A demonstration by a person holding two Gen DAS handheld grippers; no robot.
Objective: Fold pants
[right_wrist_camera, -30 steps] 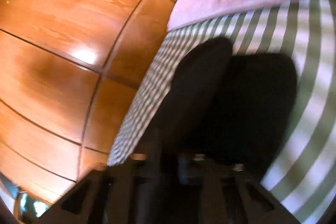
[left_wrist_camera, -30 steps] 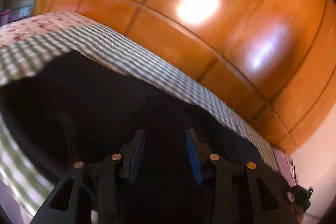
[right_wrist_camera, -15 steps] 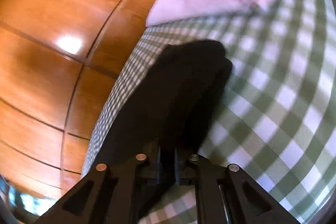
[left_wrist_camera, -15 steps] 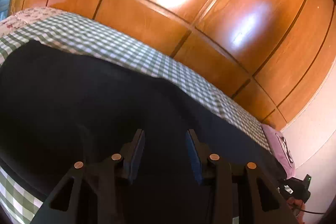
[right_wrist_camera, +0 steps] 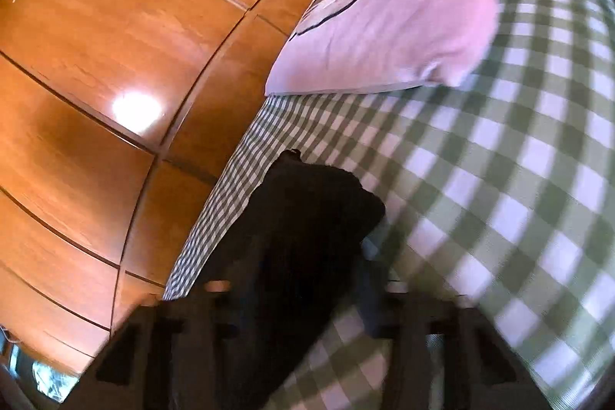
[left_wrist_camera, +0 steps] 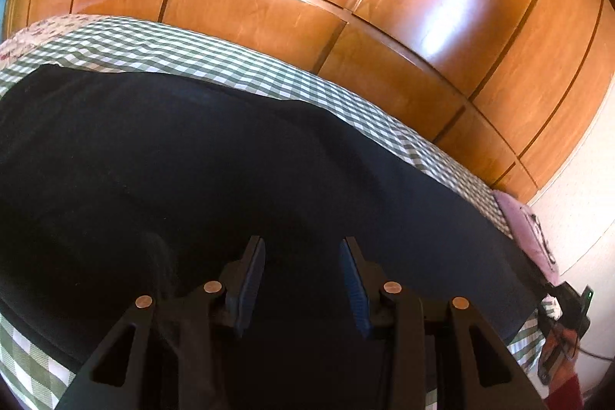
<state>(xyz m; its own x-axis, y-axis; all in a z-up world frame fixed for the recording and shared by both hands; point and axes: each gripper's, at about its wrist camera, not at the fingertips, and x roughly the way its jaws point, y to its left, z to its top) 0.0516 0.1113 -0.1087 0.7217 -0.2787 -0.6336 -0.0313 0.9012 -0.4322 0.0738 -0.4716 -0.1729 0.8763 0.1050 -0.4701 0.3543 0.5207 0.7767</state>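
Black pants (left_wrist_camera: 230, 160) lie stretched out along a green-and-white checked bed sheet (left_wrist_camera: 230, 64). My left gripper (left_wrist_camera: 301, 256) hovers over their middle. Its blue pads (left_wrist_camera: 253, 268) stand apart with only flat cloth showing below them, so it is open. In the right wrist view the leg end of the pants (right_wrist_camera: 307, 210) rests on the sheet (right_wrist_camera: 499, 218). My right gripper (right_wrist_camera: 303, 268) is blurred. Its jaws are opening, with the dark cloth still lying between the fingers.
Glossy wooden wardrobe doors (left_wrist_camera: 346, 6) run close along the far side of the bed. A pink pillow with a dog print (right_wrist_camera: 403, 18) lies beyond the leg end. A dark device and a red sleeve (left_wrist_camera: 557, 352) show at the right end of the pants.
The right jaws, pinched tight on the leg end before, have parted, and the leg end now rests on the sheet. The left gripper has rolled and shifted over the pants, its gap unchanged.
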